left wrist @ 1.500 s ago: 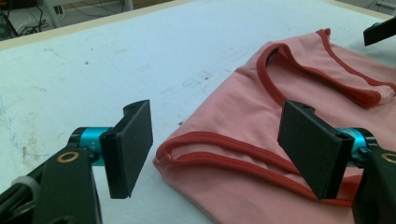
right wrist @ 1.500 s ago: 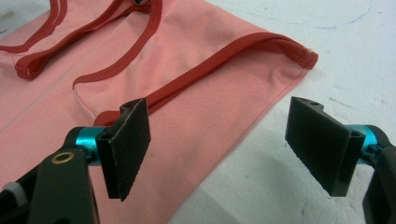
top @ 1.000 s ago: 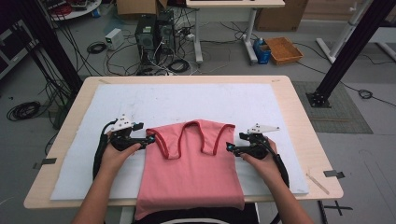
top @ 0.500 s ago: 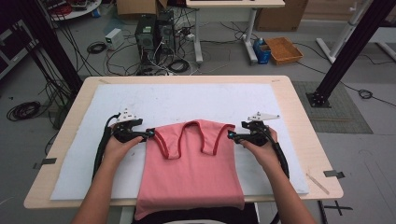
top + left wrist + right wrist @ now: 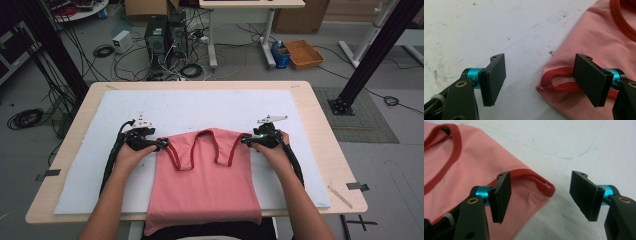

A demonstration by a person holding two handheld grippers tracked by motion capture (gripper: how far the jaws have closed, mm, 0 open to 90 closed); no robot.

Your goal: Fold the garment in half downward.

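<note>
Both grippers, having advanced to the top's (image 5: 202, 185) corners, are standing spread; right jaws have just been closing; each should be straddling its red hem before pinching.

Left gripper (image 5: 541, 82), right gripper (image 5: 541, 197).

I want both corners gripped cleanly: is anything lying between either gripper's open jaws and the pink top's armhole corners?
Nothing visible. The left gripper and the right gripper each straddle a red-trimmed corner of the pink top, with bare white mat around it. The right jaws have just been closing, not yet pressing the cloth.

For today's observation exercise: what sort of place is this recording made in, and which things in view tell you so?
Probably a lab or workshop: computer towers and tangled cables on the floor, black frame posts, and a padded work table holding a pink tank top.
</note>
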